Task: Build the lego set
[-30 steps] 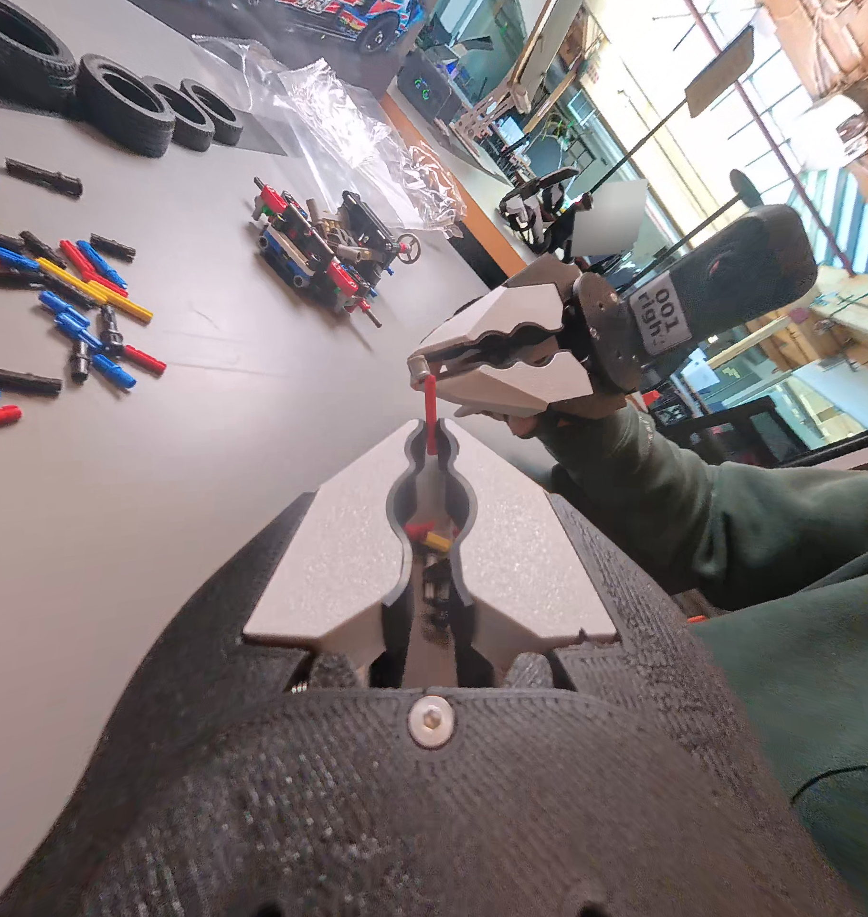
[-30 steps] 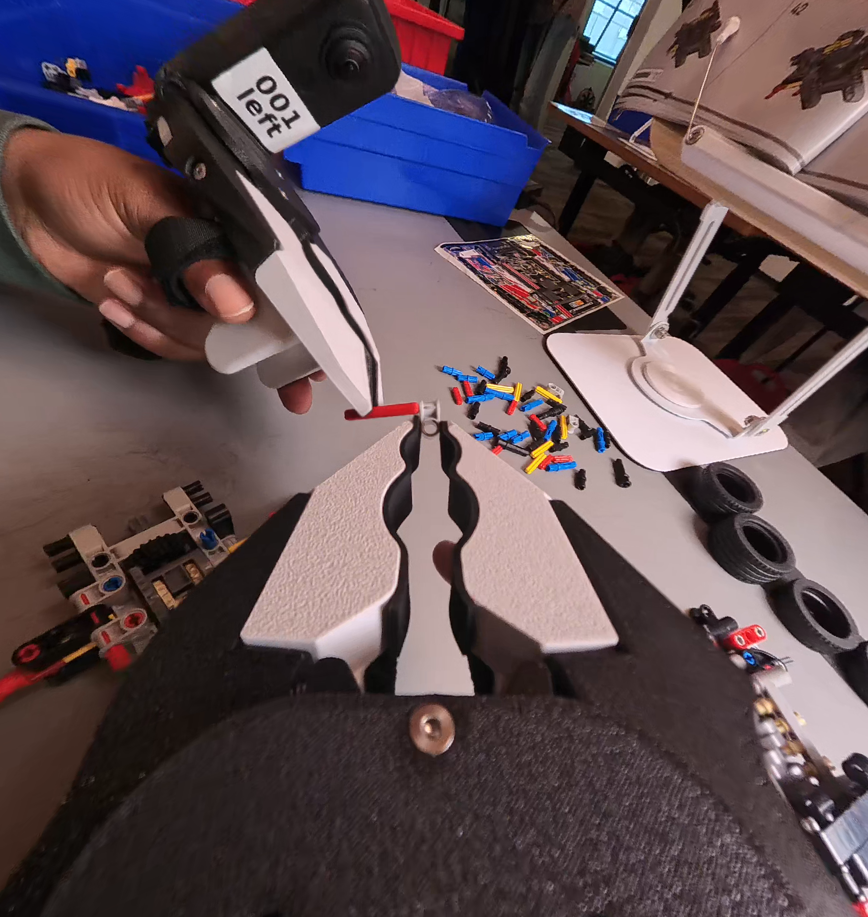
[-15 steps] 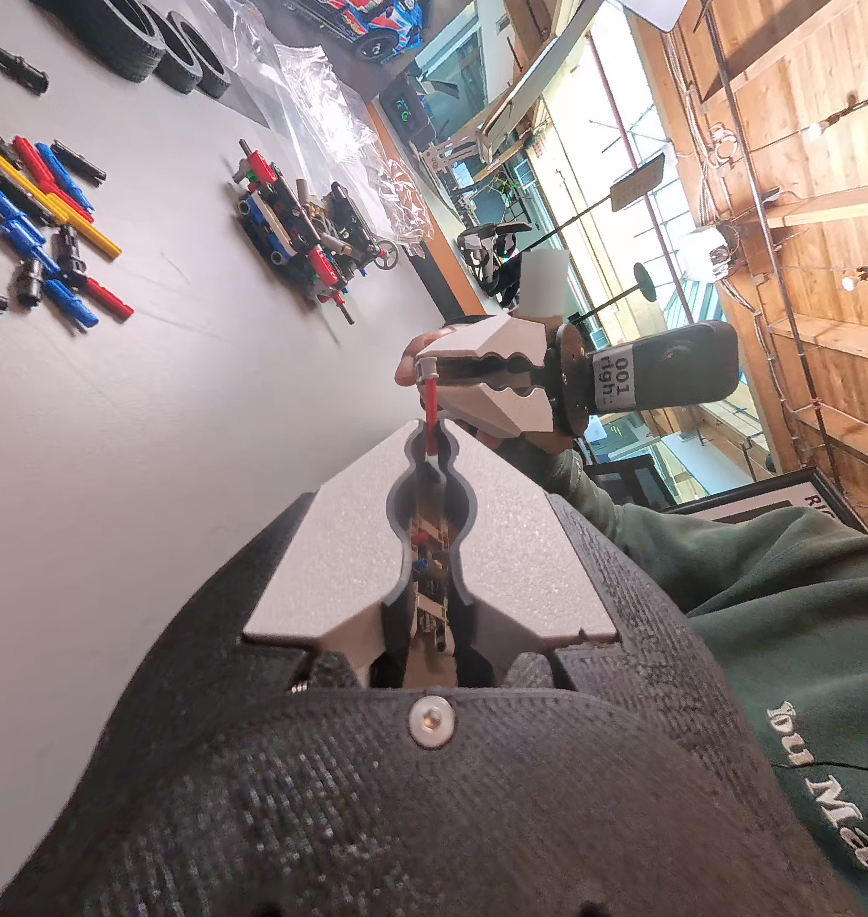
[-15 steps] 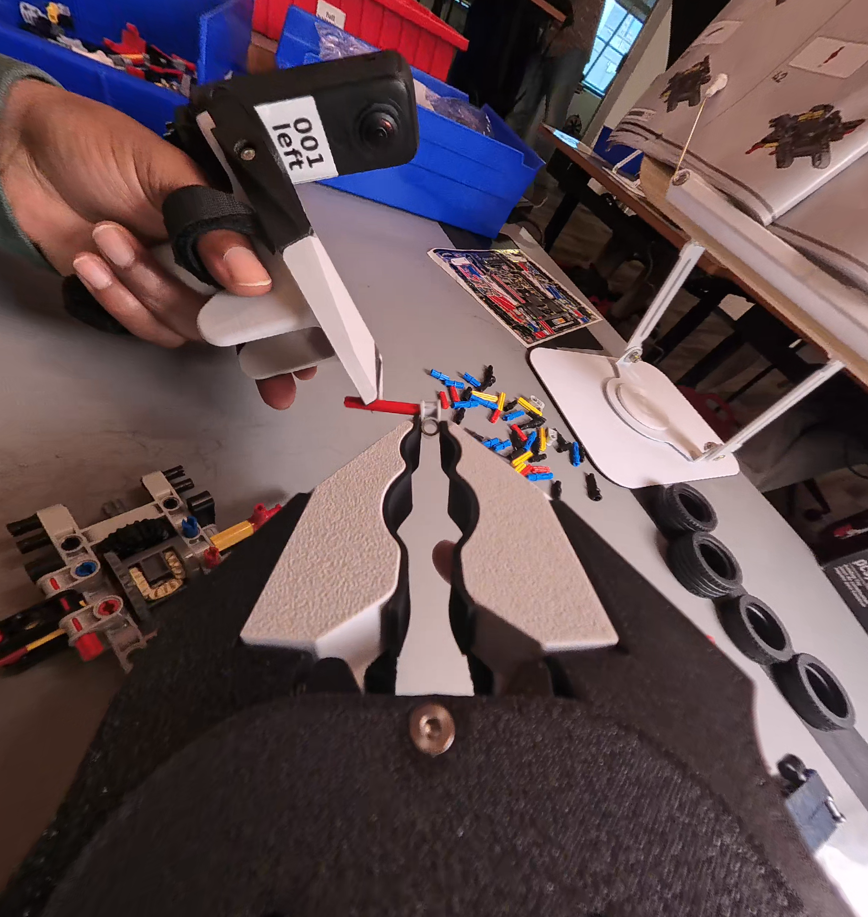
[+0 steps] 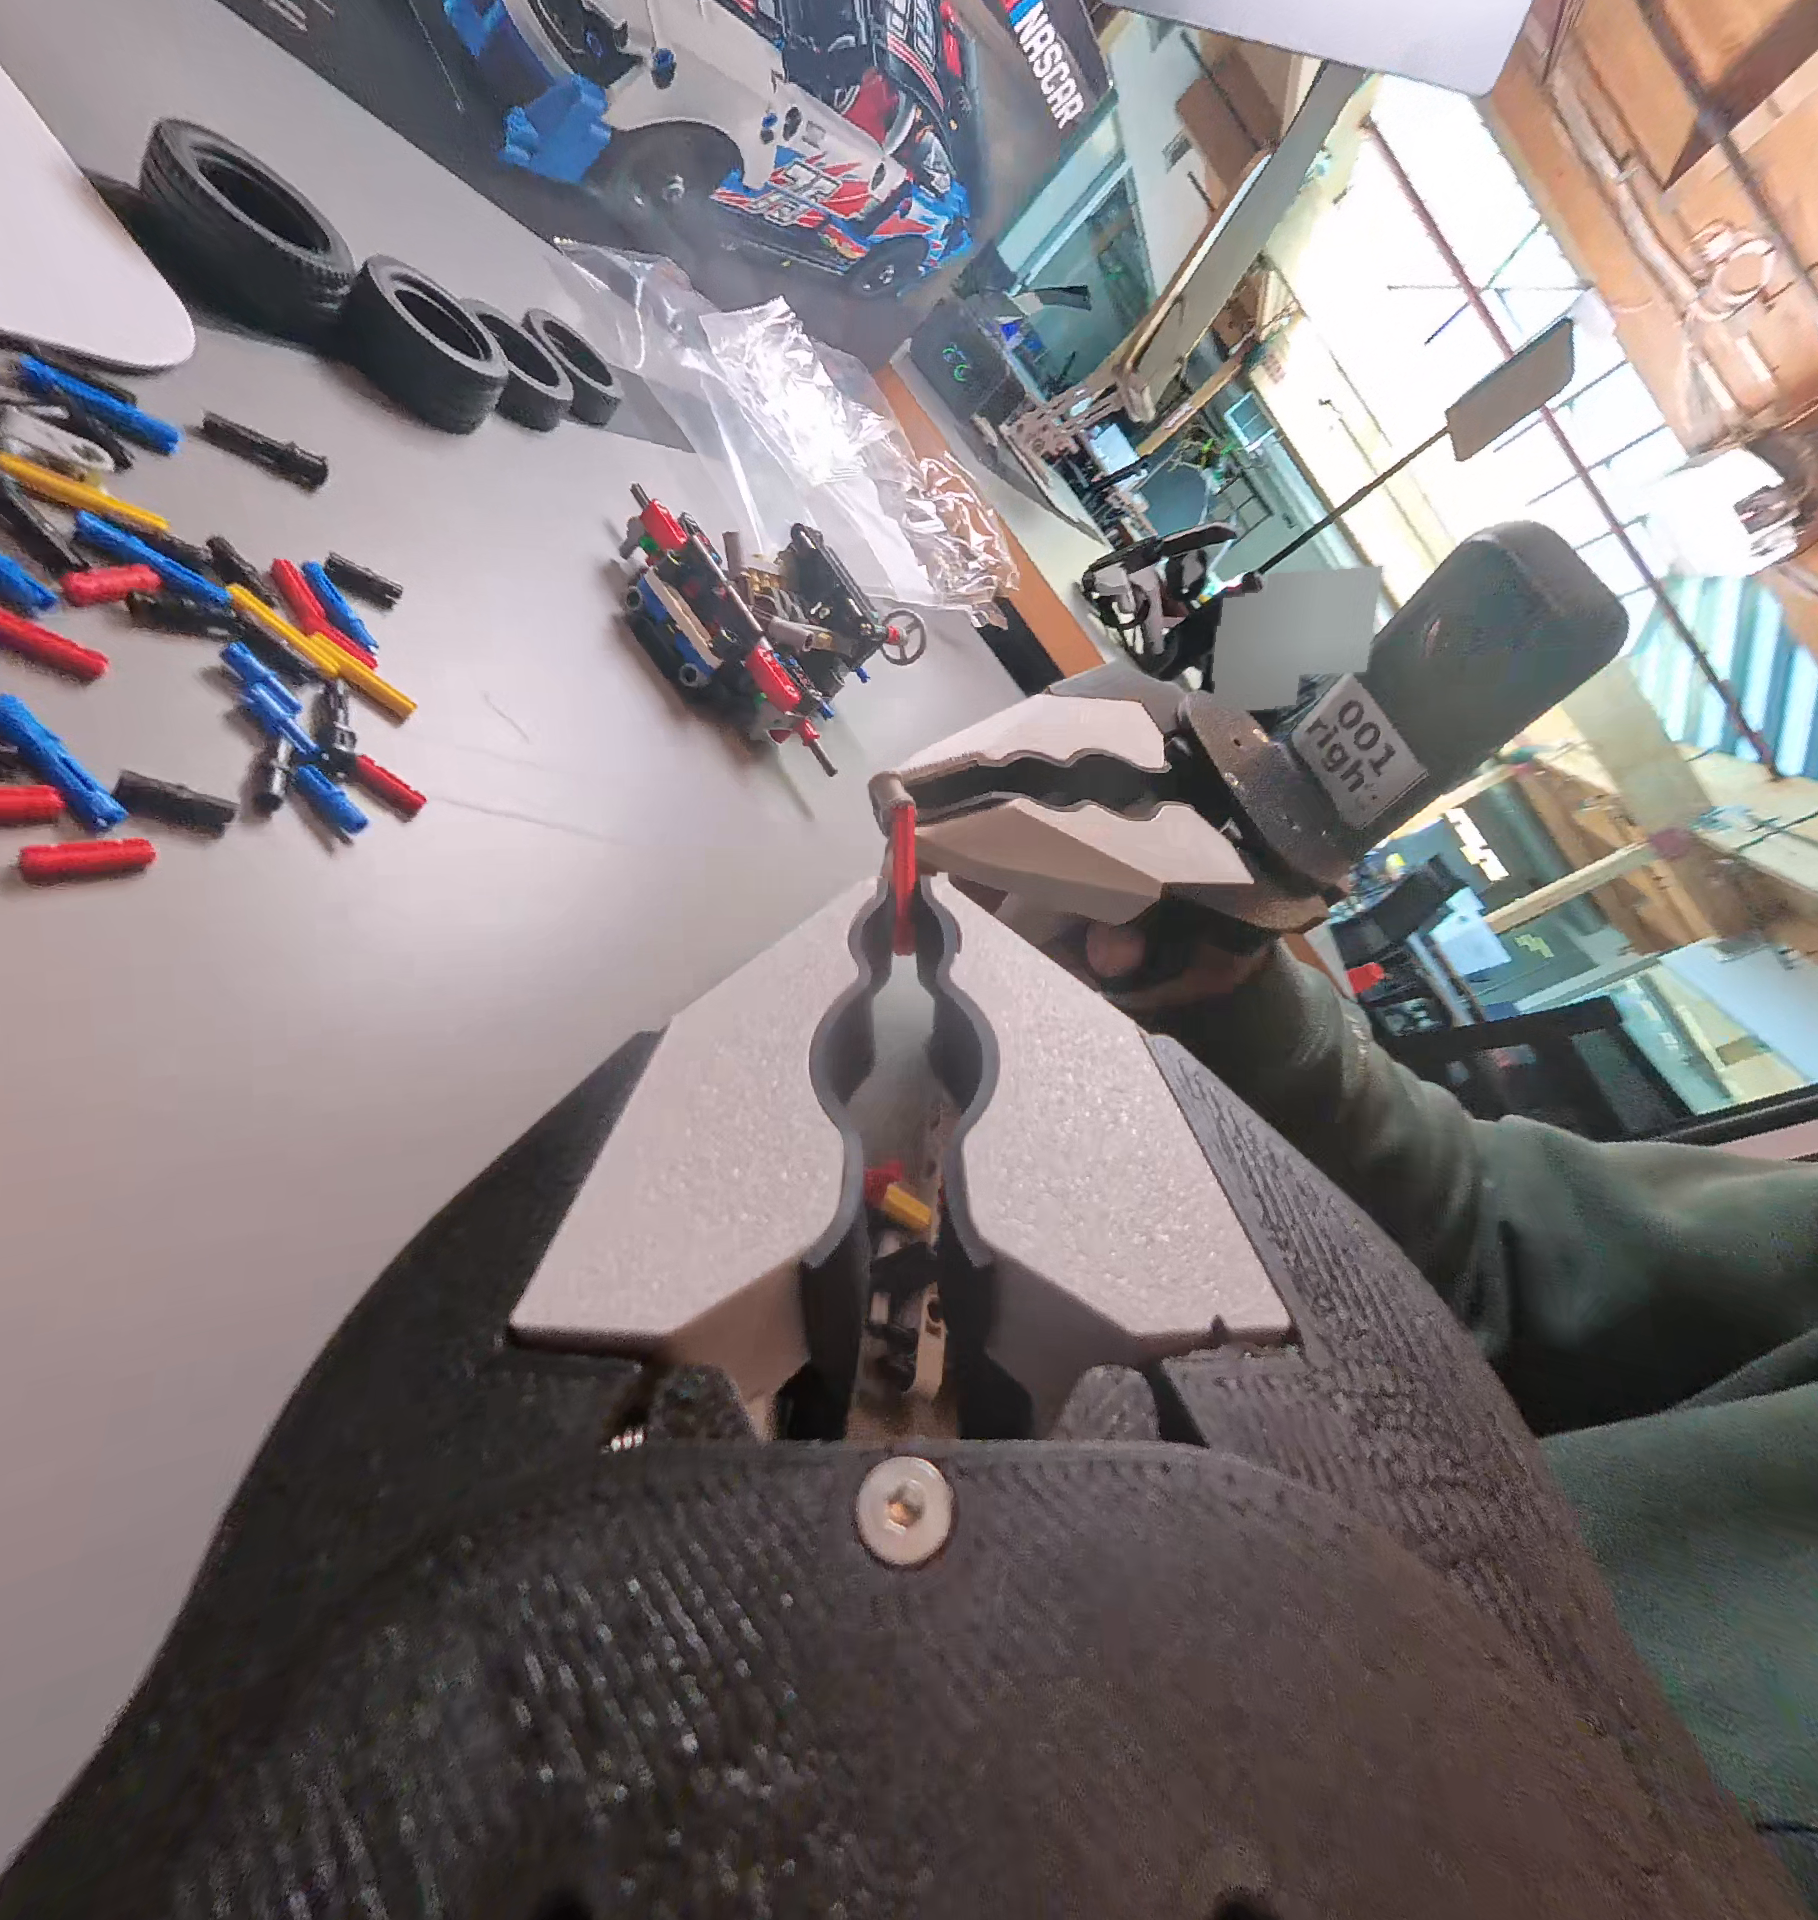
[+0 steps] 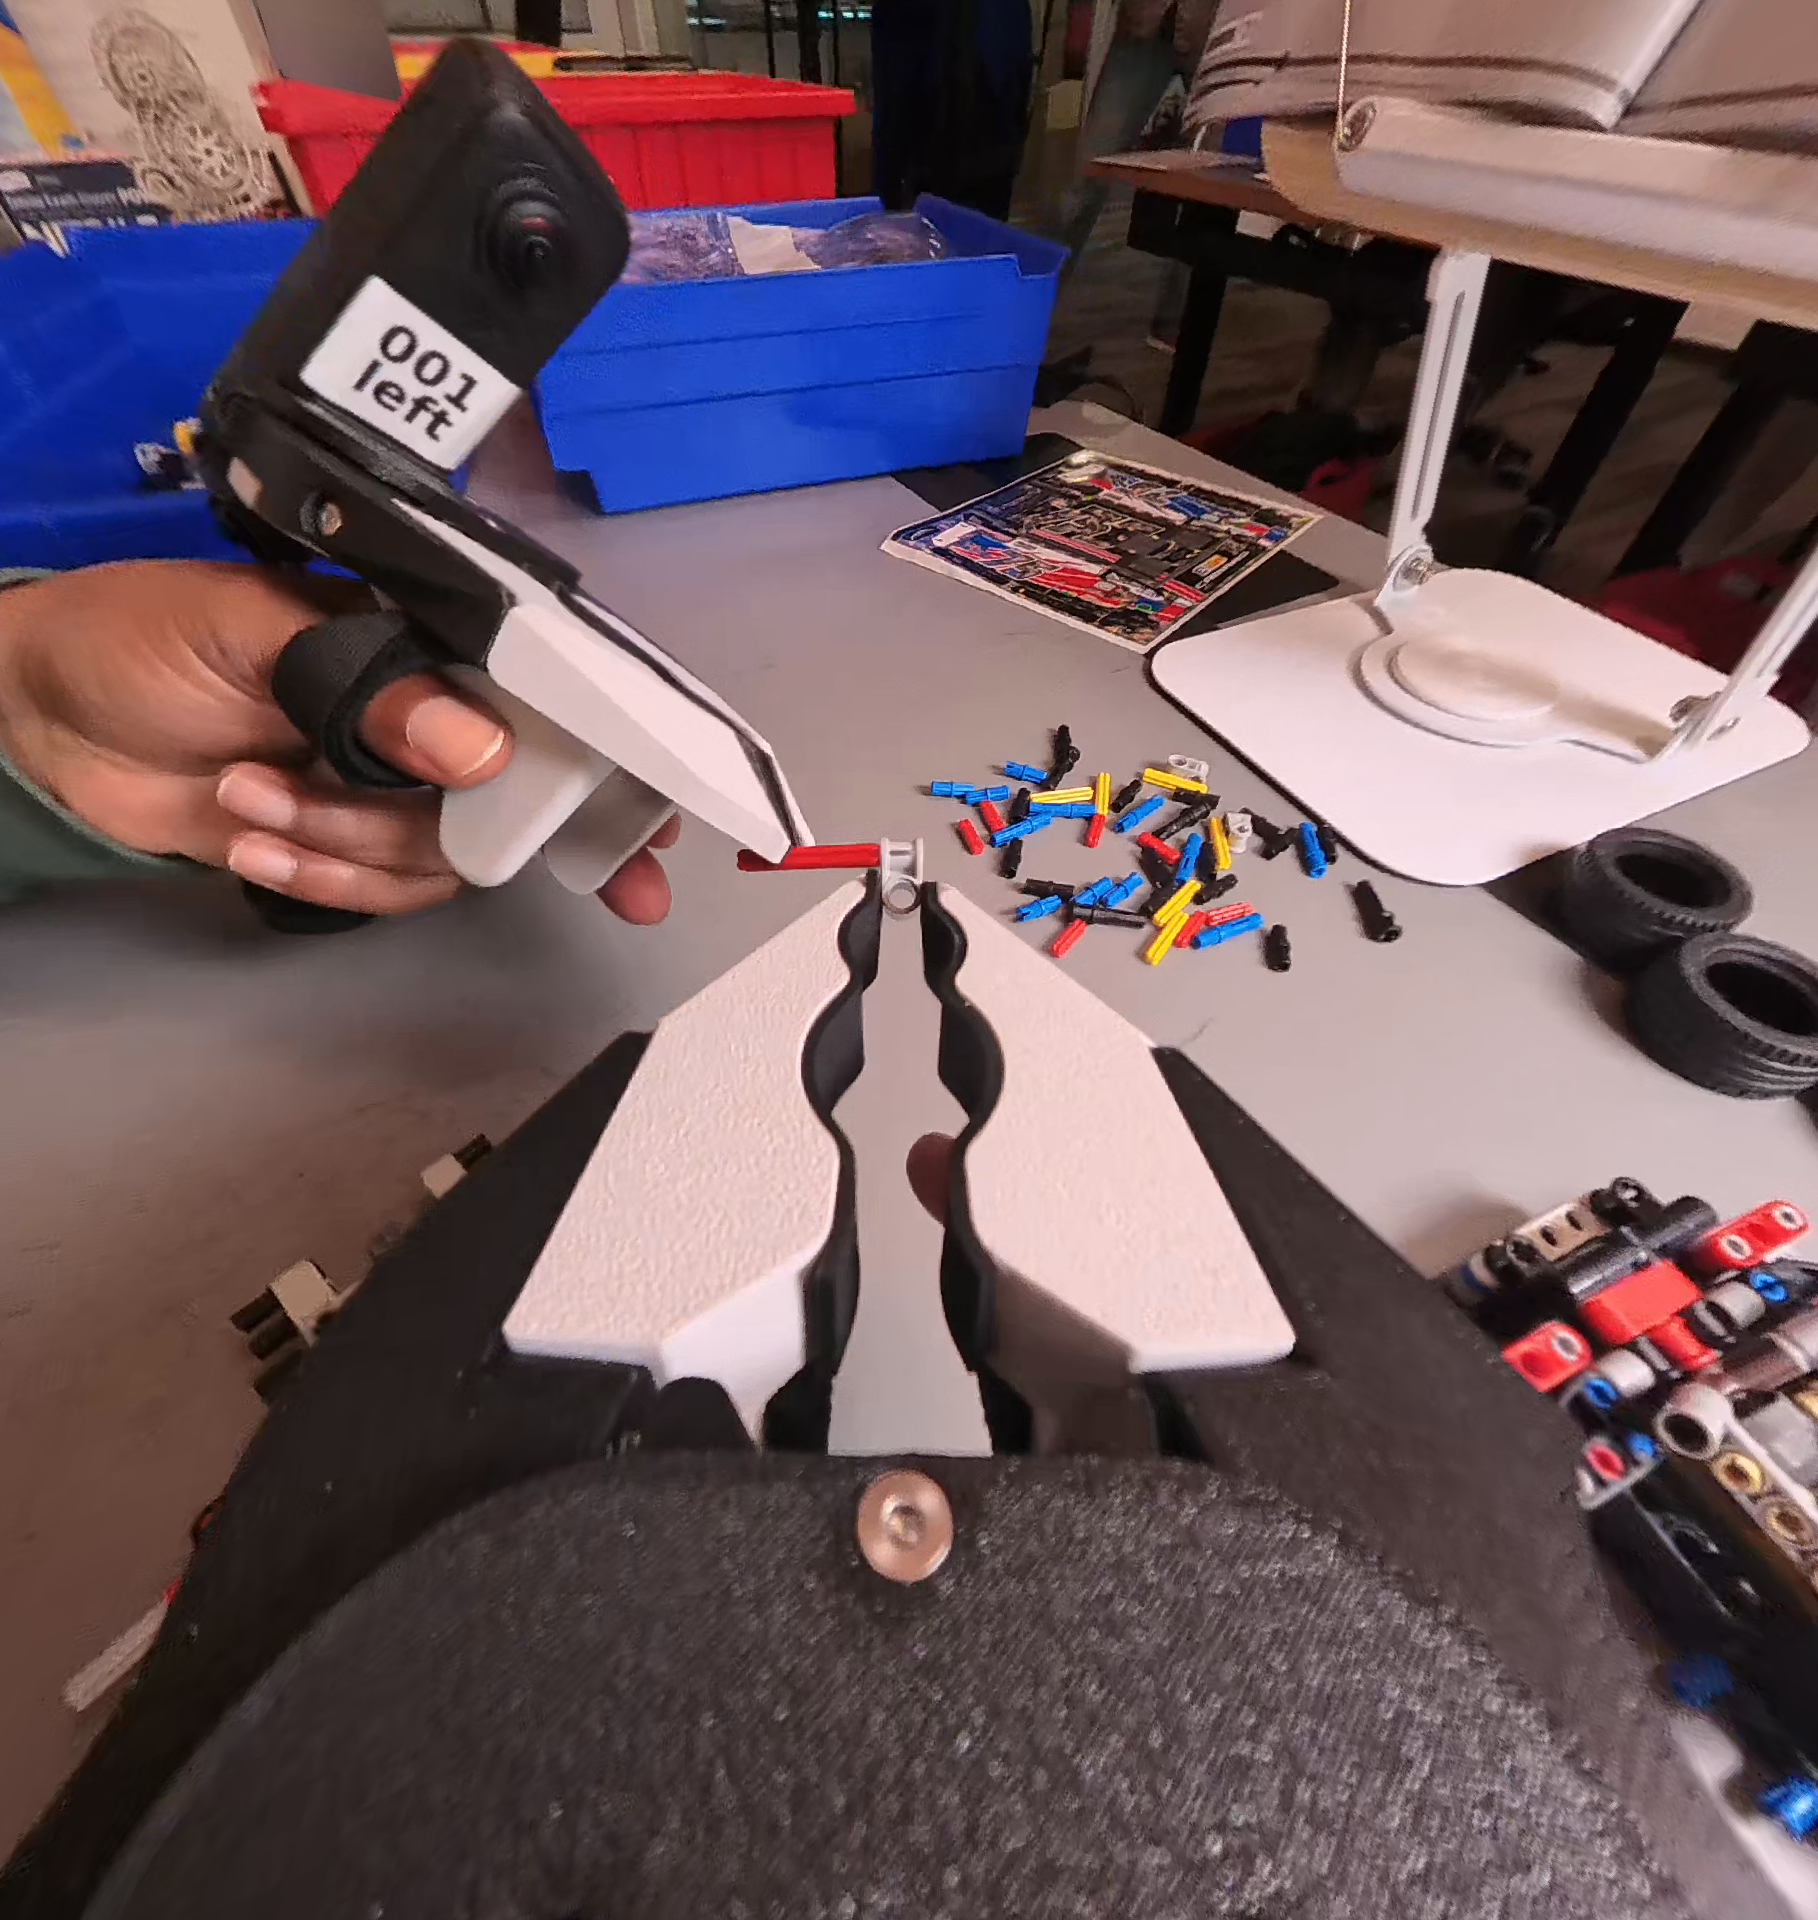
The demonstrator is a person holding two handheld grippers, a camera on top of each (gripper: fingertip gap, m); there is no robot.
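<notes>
While both tools hang above the table (image 6: 261,1039), the red axle (image 6: 827,856) bridges them: left gripper (image 5: 900,914) clamped on 1 end, right gripper (image 6: 897,894) pinched on the small grey connector (image 6: 900,868) at the other. Axle's long axis runs along the left gripper's fingers and crosswise to the right gripper's. Judgement: seating needs a push along that axis. Hands meet at right angles, tips nearly touching; loose pins (image 6: 1144,852) lie beyond.
</notes>
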